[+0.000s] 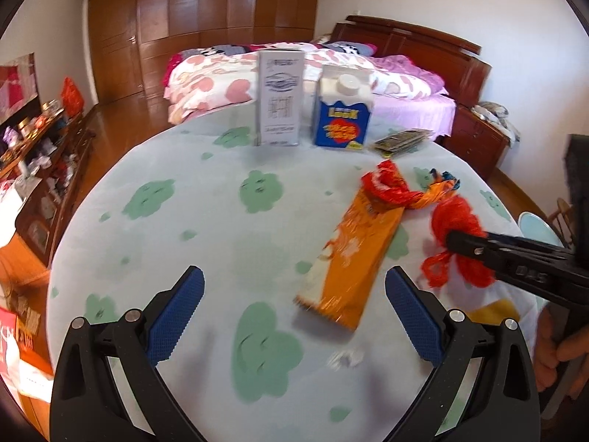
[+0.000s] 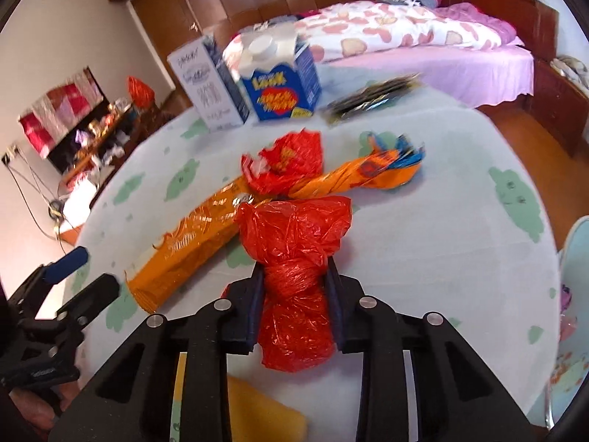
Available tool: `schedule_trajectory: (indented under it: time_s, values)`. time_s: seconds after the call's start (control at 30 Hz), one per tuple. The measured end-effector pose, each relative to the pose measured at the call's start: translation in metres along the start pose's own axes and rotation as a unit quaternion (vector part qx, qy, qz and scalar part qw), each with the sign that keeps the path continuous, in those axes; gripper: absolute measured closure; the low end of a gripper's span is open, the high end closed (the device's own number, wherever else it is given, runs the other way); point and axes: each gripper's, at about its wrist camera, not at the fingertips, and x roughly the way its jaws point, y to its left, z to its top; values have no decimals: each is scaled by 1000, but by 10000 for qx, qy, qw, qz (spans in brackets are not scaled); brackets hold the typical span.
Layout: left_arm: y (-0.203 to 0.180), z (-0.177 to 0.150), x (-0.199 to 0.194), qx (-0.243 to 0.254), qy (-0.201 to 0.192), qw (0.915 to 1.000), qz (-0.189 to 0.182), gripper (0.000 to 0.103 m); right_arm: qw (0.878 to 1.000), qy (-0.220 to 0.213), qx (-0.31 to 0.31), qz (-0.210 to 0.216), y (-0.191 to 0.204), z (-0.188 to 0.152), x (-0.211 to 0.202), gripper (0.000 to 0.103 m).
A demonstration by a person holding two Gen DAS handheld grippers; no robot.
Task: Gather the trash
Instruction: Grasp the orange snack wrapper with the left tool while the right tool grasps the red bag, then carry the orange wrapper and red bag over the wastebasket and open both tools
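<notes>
The right tool (image 2: 294, 291) pinches a crumpled red plastic bag (image 2: 294, 243) (beside an orange wrapper (image 2: 191, 246)) above the table (image 2: 441, 221).

Across the top of the left wrist view stands a wooden wardrobe (image 1: 206, 29), with a bed (image 1: 405, 84) to its right under a heart-patterned quilt (image 1: 221, 84). A cluttered wooden shelf (image 1: 44, 169) runs down the left edge. The surface (image 1: 206, 250) wears a pale cloth with green cloud shapes.
</notes>
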Motion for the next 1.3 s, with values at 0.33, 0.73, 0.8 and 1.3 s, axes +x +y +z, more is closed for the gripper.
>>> schedule_trajectory:
  time_s: [0.33, 0.73, 0.8, 1.3]
  values:
    - [-39, 14, 68, 488, 948, 9943, 12, 27, 9955, -698, 289, -572, -24, -21, -56, 73]
    - [-23, -1, 38, 105, 725, 9973, -35, 71, 9932, -905, 326, -650, -33, -28, -81, 73]
    - [-20, -6, 27, 71, 684, 9976, -46, 71, 9919, -993, 335, -712, -31, -30, -85, 73]
    - [-11, -14, -47, 802, 84, 9872, 1377, 72, 9847, -1397, 338, -988, -32, -48, -130, 73]
